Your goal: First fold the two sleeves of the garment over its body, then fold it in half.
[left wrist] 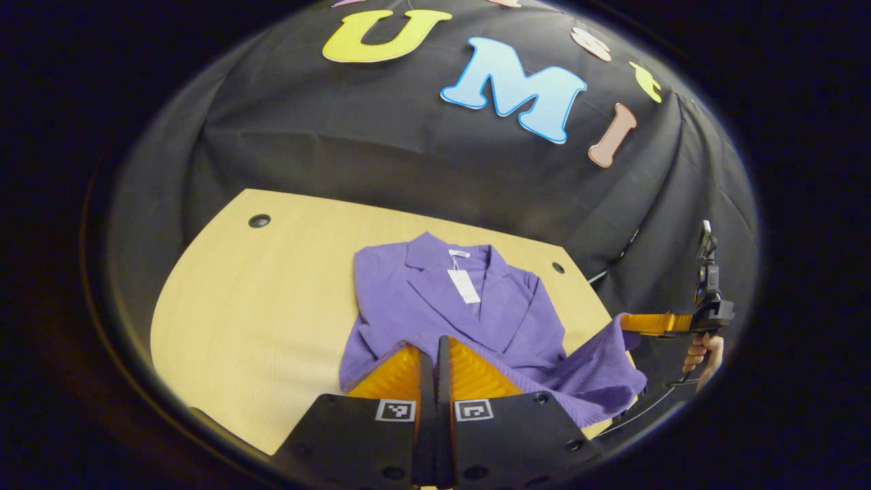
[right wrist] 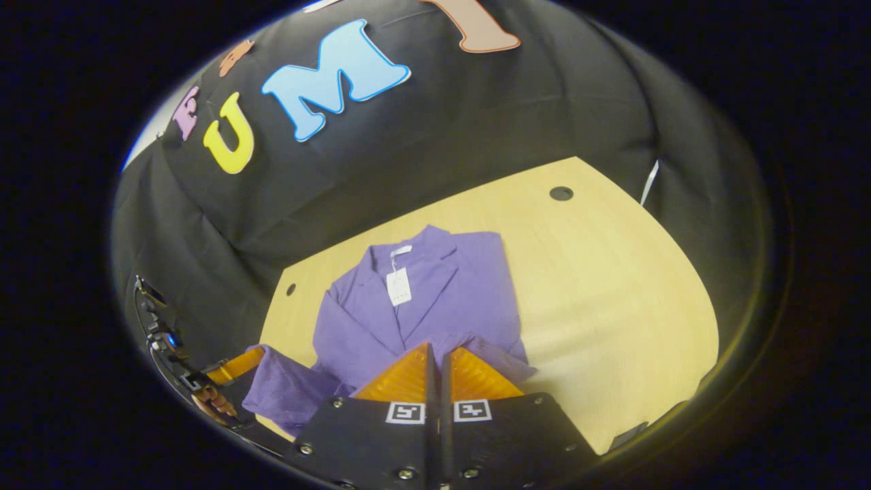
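The purple corduroy jacket with a white hang tag [left wrist: 449,299] is lying flat on the pale wooden table [left wrist: 258,306], collar toward the booth's wall. The left gripper [left wrist: 433,354] is clenched, orange fingers pinching the hem area, and the right gripper [right wrist: 435,361] is clenched on fabric too. One sleeve [left wrist: 599,371] is hanging off the table's edge. Risk, imo: the thick cloth is slipping out, or the fold is dragging the body crooked w/ uneven pulling.

The jacket [left wrist: 463,313] lies on the table [left wrist: 258,313], collar toward the wall, one sleeve [left wrist: 599,371] overhanging the edge.
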{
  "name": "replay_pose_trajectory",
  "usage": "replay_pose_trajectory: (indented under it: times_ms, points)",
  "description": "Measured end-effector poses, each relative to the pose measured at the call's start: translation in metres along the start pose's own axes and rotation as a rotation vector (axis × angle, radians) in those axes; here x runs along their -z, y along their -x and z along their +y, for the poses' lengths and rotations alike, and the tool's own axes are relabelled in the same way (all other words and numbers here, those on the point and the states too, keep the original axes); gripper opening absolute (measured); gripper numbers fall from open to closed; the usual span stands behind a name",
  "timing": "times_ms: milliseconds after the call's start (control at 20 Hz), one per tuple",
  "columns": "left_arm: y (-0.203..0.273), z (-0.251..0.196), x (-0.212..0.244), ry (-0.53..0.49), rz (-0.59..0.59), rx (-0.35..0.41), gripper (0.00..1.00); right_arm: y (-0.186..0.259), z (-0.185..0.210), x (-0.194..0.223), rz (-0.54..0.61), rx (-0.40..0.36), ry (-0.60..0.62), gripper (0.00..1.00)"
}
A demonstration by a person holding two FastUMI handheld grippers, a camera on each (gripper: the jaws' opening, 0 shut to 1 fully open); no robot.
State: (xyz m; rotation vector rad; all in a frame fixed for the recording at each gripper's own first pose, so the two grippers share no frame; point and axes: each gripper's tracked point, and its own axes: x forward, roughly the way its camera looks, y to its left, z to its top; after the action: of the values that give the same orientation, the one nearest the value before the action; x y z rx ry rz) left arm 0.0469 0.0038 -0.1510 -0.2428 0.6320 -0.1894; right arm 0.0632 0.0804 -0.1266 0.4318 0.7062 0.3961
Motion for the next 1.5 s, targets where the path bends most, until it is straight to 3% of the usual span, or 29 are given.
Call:
replay_pose_trajectory:
  times_ms: [300, 600, 900, 1500]
  points:
    - [-0.054, 0.029, -0.059, -0.001, -0.061, -0.030, 0.06, -0.051, 0.003, -0.067, -0.048, 0.013, -0.058, 0.01]
    - [-0.117, 0.061, -0.092, -0.028, -0.076, -0.061, 0.07, -0.100, -0.021, -0.109, -0.084, 0.063, -0.151, 0.01]
    - [-0.178, 0.060, -0.088, -0.096, -0.047, -0.059, 0.06, -0.145, -0.041, -0.104, -0.049, 0.115, -0.149, 0.01]
    - [-0.211, 0.075, -0.085, -0.182, -0.045, -0.156, 0.06, -0.175, -0.072, -0.103, -0.075, 0.230, -0.085, 0.01]
